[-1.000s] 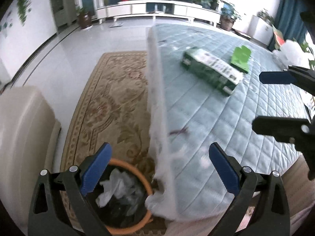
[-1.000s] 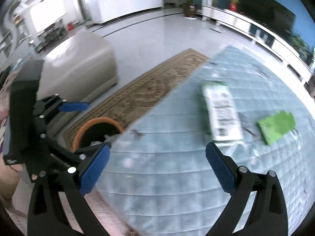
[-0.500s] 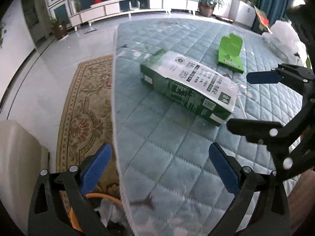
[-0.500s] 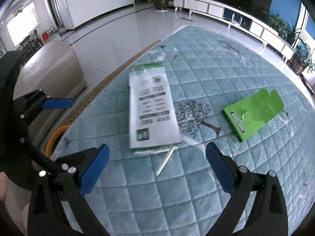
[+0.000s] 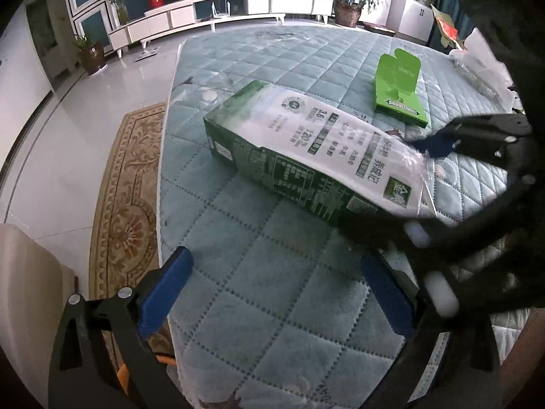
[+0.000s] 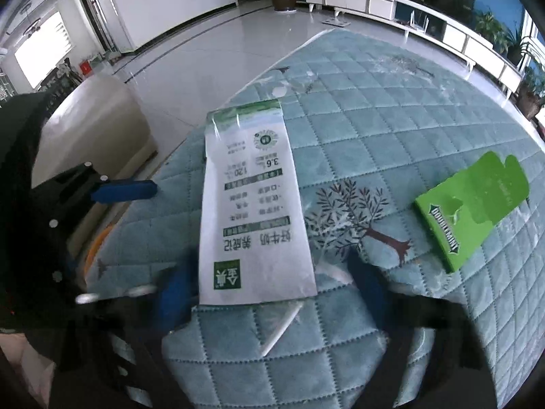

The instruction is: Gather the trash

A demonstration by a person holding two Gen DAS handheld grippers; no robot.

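A green and white milk carton (image 5: 299,146) lies flat on the quilted teal table cover (image 5: 272,289); it also shows in the right wrist view (image 6: 253,211). A white straw (image 6: 281,329) lies by its near end. A flat green gum box (image 5: 400,90) lies further back, also in the right wrist view (image 6: 473,204). My right gripper (image 6: 269,293) is open with its blue pads on either side of the carton's near end. My left gripper (image 5: 276,289) is open and empty over the cover, just short of the carton.
An orange-rimmed bin (image 5: 163,361) sits on the patterned rug (image 5: 126,211) below the table's left edge. A beige seat (image 6: 98,133) stands to the left. A clear plastic bag (image 5: 483,61) lies at the far right of the table.
Both grippers have moved from the bin side in over the table. The right gripper has come down around the carton's near end; the left has drawn closer to the carton.
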